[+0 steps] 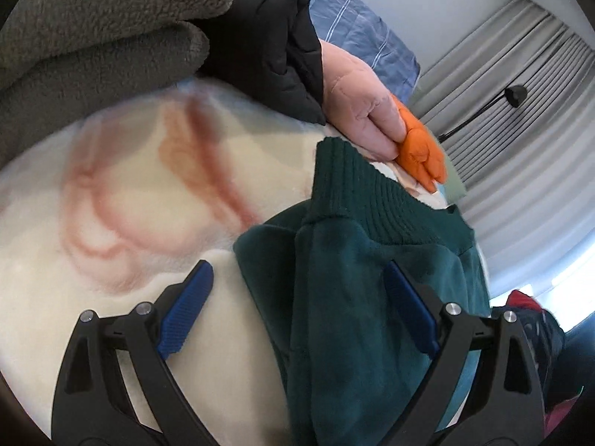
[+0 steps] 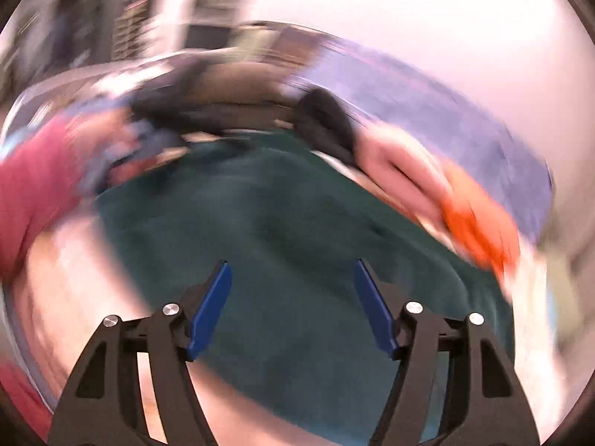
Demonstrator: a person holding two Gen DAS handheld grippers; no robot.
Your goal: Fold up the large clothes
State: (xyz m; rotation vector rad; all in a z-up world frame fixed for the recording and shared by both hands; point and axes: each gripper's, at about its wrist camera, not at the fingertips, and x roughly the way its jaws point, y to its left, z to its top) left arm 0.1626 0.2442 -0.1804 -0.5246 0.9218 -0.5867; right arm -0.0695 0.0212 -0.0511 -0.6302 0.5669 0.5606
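Left tongs (image 1: 299, 310) apart, green sweater (image 1: 364, 260) lying btwn tips, running fwd-right; right tongs (image 2: 292, 306) apart above it, blurred.

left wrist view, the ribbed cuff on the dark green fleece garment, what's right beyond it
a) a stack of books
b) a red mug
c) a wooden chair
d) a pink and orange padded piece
d, in the left wrist view the ribbed cuff of the dark green fleece garment ends just short of the pink and orange padded piece lying on the cream blanket.
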